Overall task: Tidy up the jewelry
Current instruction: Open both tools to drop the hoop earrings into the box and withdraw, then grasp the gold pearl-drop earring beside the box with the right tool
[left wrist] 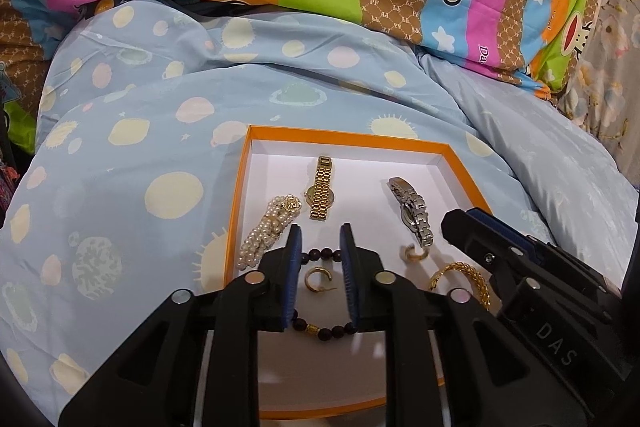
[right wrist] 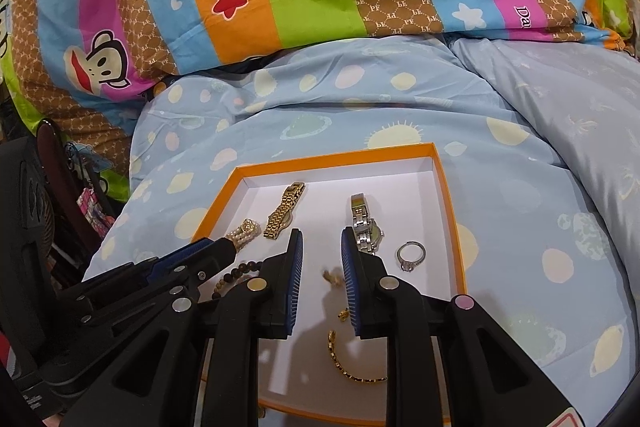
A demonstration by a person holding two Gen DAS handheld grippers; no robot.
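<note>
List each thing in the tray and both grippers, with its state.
orange tray: lidless
gold watch: flat, unclasped
silver watch: on its side
pearl bracelet: bunched
bead bracelet: round, flat
gold earring: loose
left gripper: open
right gripper: open

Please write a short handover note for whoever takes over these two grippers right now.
Left gripper: open, empty, over a gold hoop earring inside the dark bead bracelet.
Right gripper: open, empty, a second small gold earring below it.
Orange-rimmed box: also holds gold watch, silver watch, pearl bracelet, gold chain bracelet, silver ring.
Done: everything visible lies in the box.
Left: I cannot tell.
</note>
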